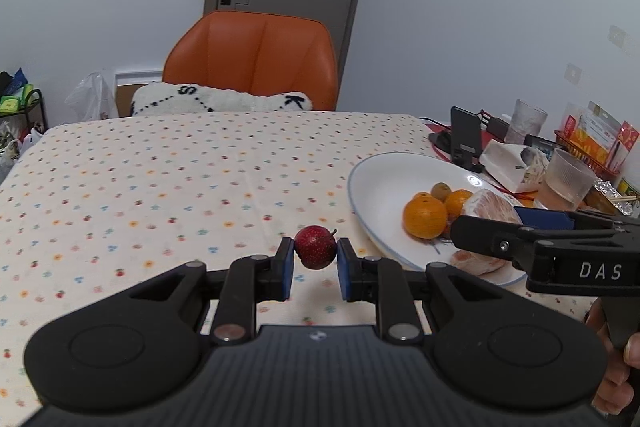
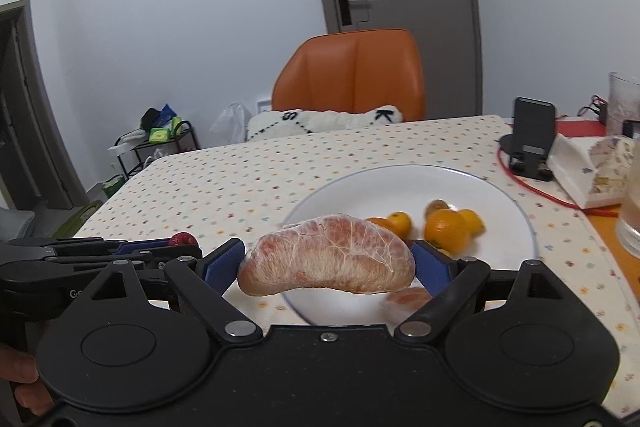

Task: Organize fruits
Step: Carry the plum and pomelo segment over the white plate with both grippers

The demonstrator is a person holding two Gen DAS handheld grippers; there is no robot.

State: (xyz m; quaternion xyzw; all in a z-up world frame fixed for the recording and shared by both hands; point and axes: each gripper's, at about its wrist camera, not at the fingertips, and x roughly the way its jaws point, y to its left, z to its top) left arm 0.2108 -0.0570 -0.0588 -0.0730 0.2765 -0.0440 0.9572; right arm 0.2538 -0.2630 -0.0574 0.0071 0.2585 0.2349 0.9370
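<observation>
My left gripper [image 1: 316, 251] is shut on a small red fruit [image 1: 315, 247], held just above the dotted tablecloth left of the white plate [image 1: 384, 179]. My right gripper [image 2: 330, 261] is shut on a large peeled pomelo segment [image 2: 328, 255], hanging over the plate's near rim. In the left wrist view the right gripper [image 1: 516, 227] reaches in from the right over the plate. On the plate lie several oranges [image 2: 446, 229], a small brownish-green fruit [image 1: 441, 190] and another pomelo piece [image 2: 406, 303].
An orange chair [image 1: 256, 59] with a white cushion stands behind the table. At the right are a phone stand [image 2: 532, 135], a tissue pack [image 2: 588, 167], plastic cups [image 1: 566, 179], a red cable and a snack basket. The tablecloth [image 1: 160, 179] to the left is bare.
</observation>
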